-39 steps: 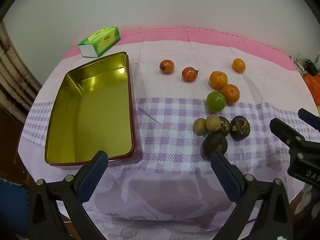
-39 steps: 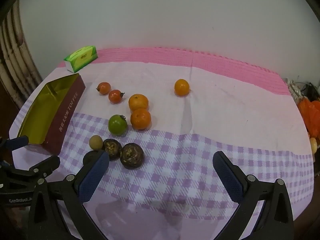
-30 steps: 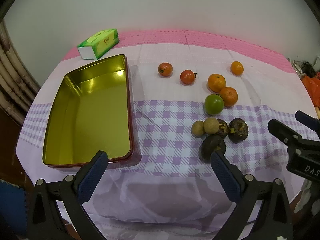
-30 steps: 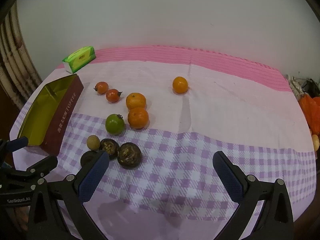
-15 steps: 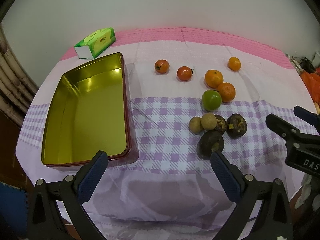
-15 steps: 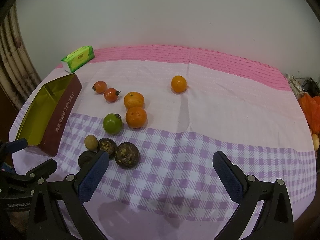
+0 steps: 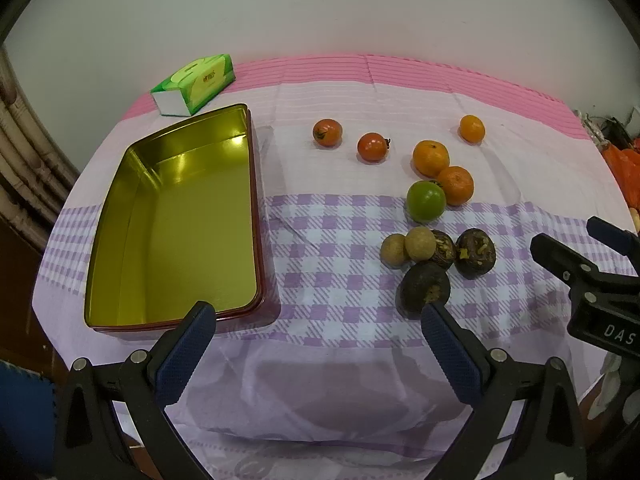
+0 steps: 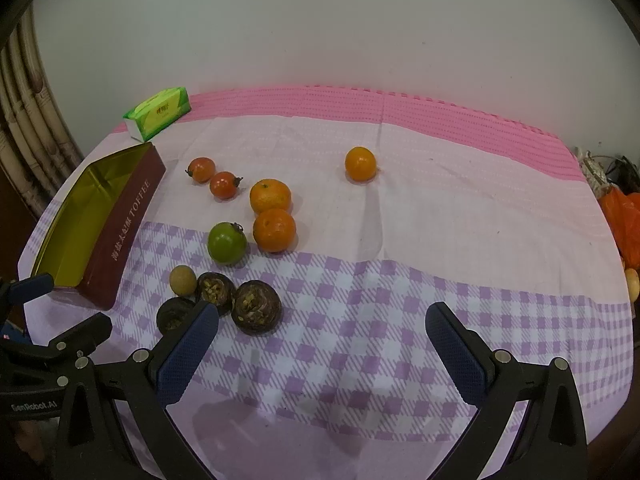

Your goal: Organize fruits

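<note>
A gold-lined tin (image 7: pixel 120 240) with red outer walls (image 8: pixel 128 232) stands empty at the table's left. To its right lie two red tomatoes (image 7: pixel 327 132) (image 7: pixel 373 147), three oranges (image 7: pixel 430 157) (image 7: pixel 456 185) (image 7: pixel 472 128), a green fruit (image 7: pixel 426 201), two small tan fruits (image 7: pixel 420 243) and three dark wrinkled fruits (image 7: pixel 426 288) (image 8: pixel 256 306). My left gripper (image 7: pixel 316 316) hovers open over the table's front edge, empty. My right gripper (image 8: pixel 322 316) is open too, just right of the dark fruits, holding nothing.
A green tissue pack (image 7: pixel 194 82) lies behind the tin near the wall. An orange plastic bag (image 8: pixel 622 220) sits past the table's right edge. The pink and purple checked cloth (image 8: pixel 440 240) is bare on its right half.
Both grippers have drifted slightly; the fruits and tin sit a little lower and more to the left in view. Nothing has been grasped or moved on the table.
</note>
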`<act>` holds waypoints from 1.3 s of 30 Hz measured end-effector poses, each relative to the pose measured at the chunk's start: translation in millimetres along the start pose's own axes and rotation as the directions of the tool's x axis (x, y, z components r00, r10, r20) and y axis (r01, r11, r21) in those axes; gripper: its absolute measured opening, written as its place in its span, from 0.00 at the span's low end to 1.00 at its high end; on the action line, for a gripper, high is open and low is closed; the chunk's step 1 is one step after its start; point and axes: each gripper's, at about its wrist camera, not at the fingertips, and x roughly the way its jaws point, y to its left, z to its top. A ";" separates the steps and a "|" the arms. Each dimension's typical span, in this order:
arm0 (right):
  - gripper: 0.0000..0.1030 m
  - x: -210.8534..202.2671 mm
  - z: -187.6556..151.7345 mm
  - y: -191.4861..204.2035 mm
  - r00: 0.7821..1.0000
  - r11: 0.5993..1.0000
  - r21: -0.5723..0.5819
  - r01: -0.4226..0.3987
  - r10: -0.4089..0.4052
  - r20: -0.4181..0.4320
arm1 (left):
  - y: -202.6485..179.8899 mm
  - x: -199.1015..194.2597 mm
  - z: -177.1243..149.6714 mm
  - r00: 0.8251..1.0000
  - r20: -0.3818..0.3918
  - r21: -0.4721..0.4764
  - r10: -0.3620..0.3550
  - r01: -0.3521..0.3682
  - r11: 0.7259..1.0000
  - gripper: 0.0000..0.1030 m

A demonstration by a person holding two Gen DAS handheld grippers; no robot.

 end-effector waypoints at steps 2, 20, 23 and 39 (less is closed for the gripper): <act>1.00 2.3 -0.5 0.3 1.000 1.000 -0.015 0.019 -0.019 -0.022 | 0.6 0.0 0.0 1.000 0.000 -0.002 0.003 -0.003 1.000 0.99; 1.00 5.7 -3.3 0.6 0.999 0.999 -0.022 0.034 -0.035 -0.022 | 1.8 0.7 0.3 1.000 0.002 -0.005 0.002 -0.002 1.000 0.99; 1.00 7.3 -2.8 -0.9 0.998 0.998 -0.035 0.051 -0.052 -0.045 | 1.3 1.1 -0.3 1.000 0.003 -0.002 0.003 -0.003 1.000 0.99; 1.00 21.0 -4.4 -23.7 0.990 0.996 0.023 0.089 -0.086 -0.109 | -10.6 4.0 -2.0 0.999 -0.007 0.029 -0.036 0.036 0.999 0.97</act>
